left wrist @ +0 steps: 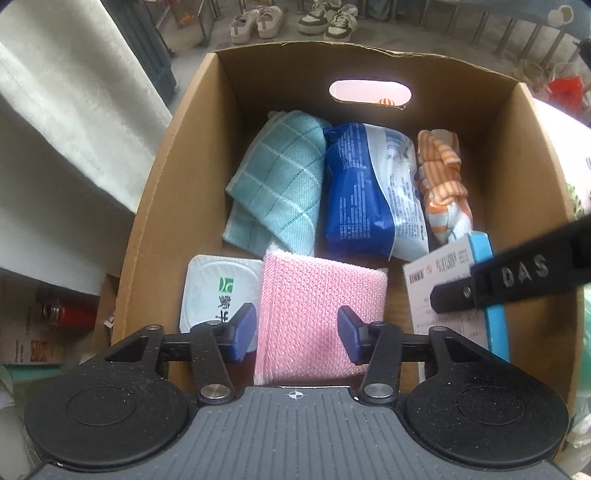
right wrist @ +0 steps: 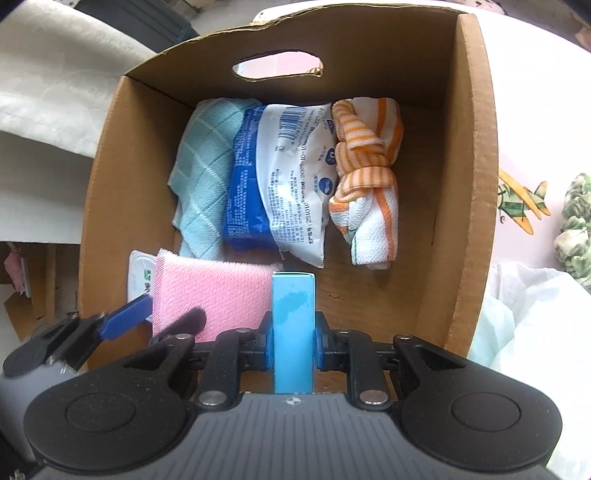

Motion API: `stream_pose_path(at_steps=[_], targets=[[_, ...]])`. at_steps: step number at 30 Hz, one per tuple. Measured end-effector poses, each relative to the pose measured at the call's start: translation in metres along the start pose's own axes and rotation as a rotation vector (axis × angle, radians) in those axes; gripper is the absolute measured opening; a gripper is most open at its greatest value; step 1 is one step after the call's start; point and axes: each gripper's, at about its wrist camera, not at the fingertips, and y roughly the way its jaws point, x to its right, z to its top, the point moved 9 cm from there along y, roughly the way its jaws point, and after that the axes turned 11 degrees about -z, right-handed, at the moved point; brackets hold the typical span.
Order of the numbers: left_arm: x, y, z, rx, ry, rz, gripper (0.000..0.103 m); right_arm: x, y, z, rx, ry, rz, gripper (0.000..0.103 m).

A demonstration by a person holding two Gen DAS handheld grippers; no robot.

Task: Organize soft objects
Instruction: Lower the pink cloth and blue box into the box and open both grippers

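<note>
Pink sponge [left wrist: 317, 314] between our spread left gripper [left wrist: 297, 328] jaws; right gripper [right wrist: 293, 343] pinching blue box [right wrist: 293, 332]; lower box clear of sponge.

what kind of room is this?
Likely a home, perhaps a bedroom or entryway: sneakers on the floor, a white drape, a cartoon-print sheet beside the box.

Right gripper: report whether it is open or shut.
Shut. The right gripper clamps the blue box between both pads, above the cardboard box.
</note>
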Motion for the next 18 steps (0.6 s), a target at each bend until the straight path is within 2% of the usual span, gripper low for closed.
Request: stream_pose_path(at_steps=[3,8,11,16,18], targets=[[0.001,-0.006,-0.003,0.007,0.004,0.012,0.055,-0.001,0.000,0.001,0.013,0.001,-0.034,0.000],[0.001,-0.013,-0.008,0.011,-0.020,0.012,0.055,-0.007,0.005,0.000,0.001,-0.005,-0.062,0.000],[-0.001,-0.017,-0.011,0.015,-0.029,0.011,0.055,-0.016,0.008,-0.002,-0.020,-0.002,-0.035,0.000],[-0.004,-0.021,-0.015,0.013,-0.039,0.014,0.055,-0.022,0.011,-0.007,-0.071,0.059,0.085,0.000],[-0.006,-0.023,-0.016,0.014,-0.046,0.017,0.055,-0.024,0.011,-0.008,-0.078,0.076,0.105,0.000]])
